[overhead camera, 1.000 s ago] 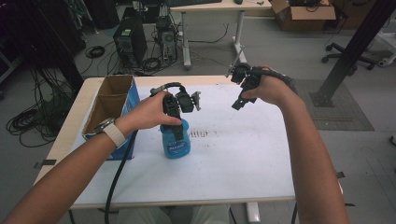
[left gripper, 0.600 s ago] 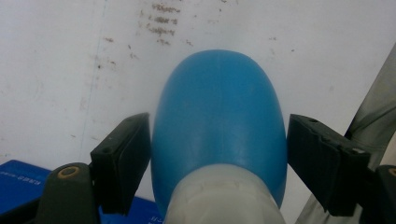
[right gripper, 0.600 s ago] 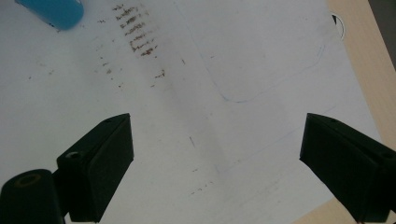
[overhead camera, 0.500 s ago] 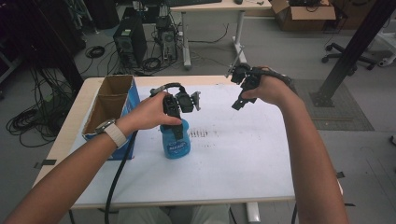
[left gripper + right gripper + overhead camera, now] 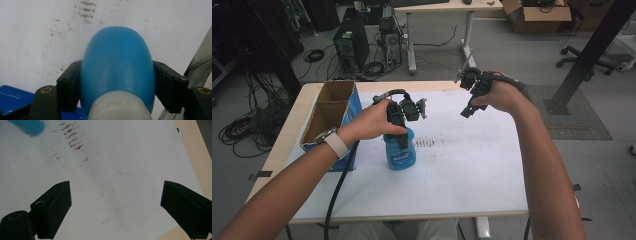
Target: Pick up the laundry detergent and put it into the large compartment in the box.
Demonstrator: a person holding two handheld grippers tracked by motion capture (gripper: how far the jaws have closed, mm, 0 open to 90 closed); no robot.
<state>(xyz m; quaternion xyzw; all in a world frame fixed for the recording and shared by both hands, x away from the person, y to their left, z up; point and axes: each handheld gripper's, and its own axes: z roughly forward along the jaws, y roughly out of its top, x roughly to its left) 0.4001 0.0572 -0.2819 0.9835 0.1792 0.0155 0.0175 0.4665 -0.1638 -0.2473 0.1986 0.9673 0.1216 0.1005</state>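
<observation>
person's left forearm (image 5: 287, 185): comes in from near edge, wrist strap on, hand wraps the left gripper
left gripper (image 5: 401, 131): jaws closed onto the blue bottle (image 5: 400, 152), one each side of the upper body just under the white neck; left gripper view shows both black pads flat against the blue curve
bottle position: upright on the white table (image 5: 462, 170), left of centre, just beside the cardboard box (image 5: 329, 117); base looks to be on the surface, hard to be sure from above
bottle handling: smooth rounded plastic, likely a bit slippery; seems stiff enough not to dent under the pads; weight unknown, cannot see the fill level through the blue
where to hold: the present spot below the neck looks sound, shoulder narrows there so the jaws have a ledge; lower down the body is wider and rounder, more likely to slip
bottle contents: cannot tell, wall is opaque, white top on
smudge marks (image 5: 426, 143): dark scuffs on the table just right of the bottle
cardboard box: open top, two compartments by a divider, blue outer side; both look empty, interior is dim
right gripper (image 5: 470, 102): held above the far right part of the table, well apart from the bottle; jaws wide apart, nothing between them, right gripper view shows bare table through the gap
background: floor cables, computer towers, desk, far off
</observation>
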